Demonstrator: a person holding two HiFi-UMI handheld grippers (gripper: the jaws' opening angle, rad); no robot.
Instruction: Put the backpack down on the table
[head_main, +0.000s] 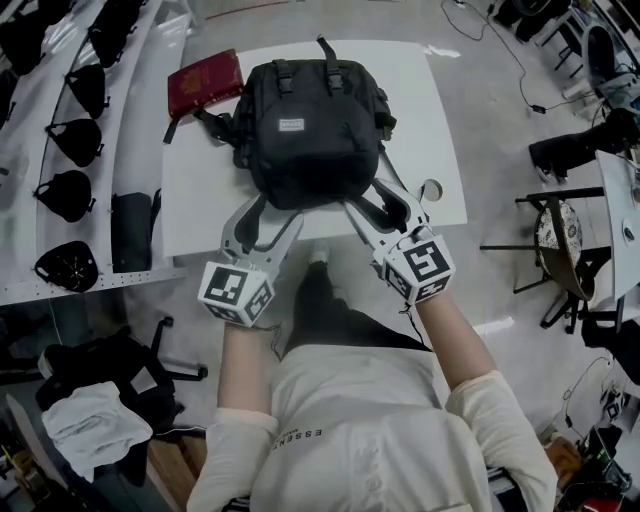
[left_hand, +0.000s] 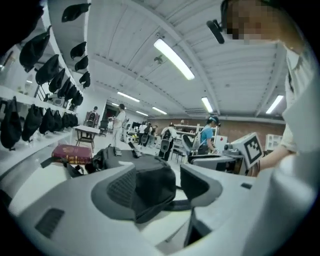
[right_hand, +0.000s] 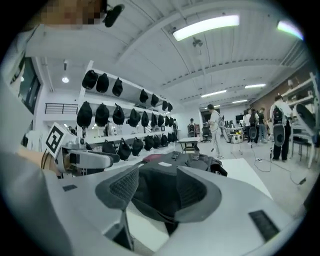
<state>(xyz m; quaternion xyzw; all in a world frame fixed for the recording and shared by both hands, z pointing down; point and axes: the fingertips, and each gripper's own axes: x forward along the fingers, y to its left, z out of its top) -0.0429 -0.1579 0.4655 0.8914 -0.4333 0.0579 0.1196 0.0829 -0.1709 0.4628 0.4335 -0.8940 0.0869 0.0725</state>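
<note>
Black woven fabric, boxy and soft: the backpack (head_main: 310, 130) lies flat on the white table (head_main: 440, 150), with a dark red case (head_main: 205, 82) just beside its far left corner. Your forearms reach forward side by side. Your left hand-held gripper (head_main: 265, 222) and right hand-held gripper (head_main: 385, 212) both stand spread wide, with the backpack's near edge between their ribbed grey pads.

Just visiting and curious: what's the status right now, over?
Left gripper open, right gripper open. Backpack lying on table, near edge between the jaws. Red book beside it.
</note>
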